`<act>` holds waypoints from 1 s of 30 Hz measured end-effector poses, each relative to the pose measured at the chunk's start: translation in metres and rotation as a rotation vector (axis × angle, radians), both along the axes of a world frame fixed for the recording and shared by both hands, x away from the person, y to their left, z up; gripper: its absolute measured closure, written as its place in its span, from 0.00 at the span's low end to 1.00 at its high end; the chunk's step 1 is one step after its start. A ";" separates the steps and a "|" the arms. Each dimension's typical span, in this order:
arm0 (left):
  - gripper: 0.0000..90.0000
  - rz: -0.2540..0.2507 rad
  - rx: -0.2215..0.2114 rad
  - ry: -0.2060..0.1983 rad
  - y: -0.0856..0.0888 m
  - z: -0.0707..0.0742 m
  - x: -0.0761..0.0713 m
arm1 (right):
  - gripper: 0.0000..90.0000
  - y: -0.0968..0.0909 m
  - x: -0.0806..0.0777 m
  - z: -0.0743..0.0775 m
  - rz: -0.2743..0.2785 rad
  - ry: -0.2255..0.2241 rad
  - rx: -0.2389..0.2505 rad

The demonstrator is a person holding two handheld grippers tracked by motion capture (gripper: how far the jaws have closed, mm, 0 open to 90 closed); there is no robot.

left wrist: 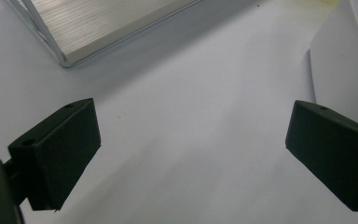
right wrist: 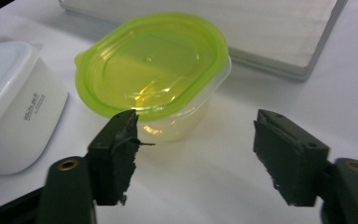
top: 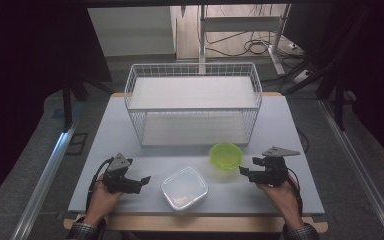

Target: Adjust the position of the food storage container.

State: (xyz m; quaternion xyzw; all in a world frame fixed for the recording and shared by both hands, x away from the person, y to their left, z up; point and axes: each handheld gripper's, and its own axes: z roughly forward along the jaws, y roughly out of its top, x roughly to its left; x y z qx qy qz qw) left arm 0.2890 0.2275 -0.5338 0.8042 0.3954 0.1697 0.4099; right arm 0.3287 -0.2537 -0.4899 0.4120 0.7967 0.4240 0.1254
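A clear tub with a lime-green lid (top: 225, 155) stands on the pale table just in front of the wire basket. A white square container with a white lid (top: 184, 188) sits nearer the front edge. My left gripper (top: 139, 183) rests left of the white container, pointing at it, jaws wide open with nothing between them (left wrist: 191, 116); the container's wall (left wrist: 340, 60) shows at the right edge of the left gripper view. My right gripper (top: 246, 173) lies right of the green-lidded tub (right wrist: 154, 70), open (right wrist: 196, 123), its jaws short of the tub and apart from it.
A white wire basket (top: 192, 70) with a flat white floor stands open-topped at the table's (top: 115, 130) back centre; its corner (left wrist: 65, 58) shows near my left gripper. The white container (right wrist: 14, 107) sits left of the tub in the right gripper view. Dark floor and rails surround the table.
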 end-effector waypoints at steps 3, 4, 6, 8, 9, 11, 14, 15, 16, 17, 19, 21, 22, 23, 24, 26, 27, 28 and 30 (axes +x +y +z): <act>0.03 -0.005 0.002 0.002 0.000 0.000 0.000 | 0.43 0.003 0.000 0.004 0.008 -0.012 -0.014; 0.03 -0.006 -0.001 0.001 0.000 0.000 0.000 | 0.45 0.004 0.000 0.004 0.008 -0.013 -0.022; 0.03 -0.009 -0.002 -0.001 -0.001 0.000 0.000 | 0.49 0.006 -0.001 0.006 0.027 -0.011 -0.031; 0.03 -0.010 -0.002 -0.002 -0.001 0.000 0.000 | 0.54 0.008 -0.001 0.008 0.032 -0.019 -0.038; 0.03 -0.011 -0.003 -0.003 -0.001 0.000 0.000 | 0.56 0.010 -0.001 0.010 0.032 -0.022 -0.041; 0.03 -0.012 -0.007 -0.003 -0.001 0.000 0.001 | 0.62 0.012 -0.001 0.015 0.030 -0.037 -0.055; 0.03 -0.012 -0.013 -0.003 -0.001 0.000 0.001 | 0.73 0.017 0.000 0.021 0.035 -0.049 -0.055; 0.03 -0.014 -0.015 -0.003 -0.001 0.000 0.001 | 0.76 0.018 0.000 0.023 0.040 -0.050 -0.056; 0.03 -0.014 -0.016 -0.004 -0.001 0.000 0.001 | 0.80 0.021 0.001 0.024 0.049 -0.049 -0.062; 0.03 -0.015 -0.015 -0.006 -0.001 0.000 0.001 | 0.83 0.023 0.002 0.025 0.055 -0.048 -0.070; 0.03 -0.017 -0.015 -0.010 -0.002 0.000 0.001 | 0.91 0.030 0.003 0.026 0.077 -0.042 -0.081; 0.03 -0.019 -0.013 -0.012 -0.002 0.000 0.001 | 0.96 0.034 0.005 0.026 0.095 -0.041 -0.089; 0.03 -0.020 -0.013 -0.013 -0.002 0.000 0.001 | 0.97 0.036 0.005 0.026 0.102 -0.042 -0.094; 0.03 -0.021 -0.013 -0.012 -0.002 0.000 0.001 | 0.99 0.039 0.006 0.026 0.111 -0.041 -0.096; 0.03 -0.021 -0.013 -0.011 -0.003 0.000 0.001 | 0.99 0.041 0.007 0.026 0.120 -0.040 -0.099; 0.03 -0.023 -0.010 -0.012 -0.003 0.000 0.001 | 0.99 0.045 0.009 0.025 0.127 -0.043 -0.103; 0.03 -0.023 -0.010 -0.012 -0.003 0.000 0.001 | 0.99 0.049 0.011 0.025 0.134 -0.043 -0.101; 0.03 -0.023 -0.011 -0.013 -0.003 0.000 0.001 | 0.99 0.051 0.012 0.025 0.138 -0.046 -0.099; 0.03 -0.022 -0.009 -0.013 -0.003 0.000 0.001 | 0.99 0.057 0.015 0.025 0.154 -0.050 -0.099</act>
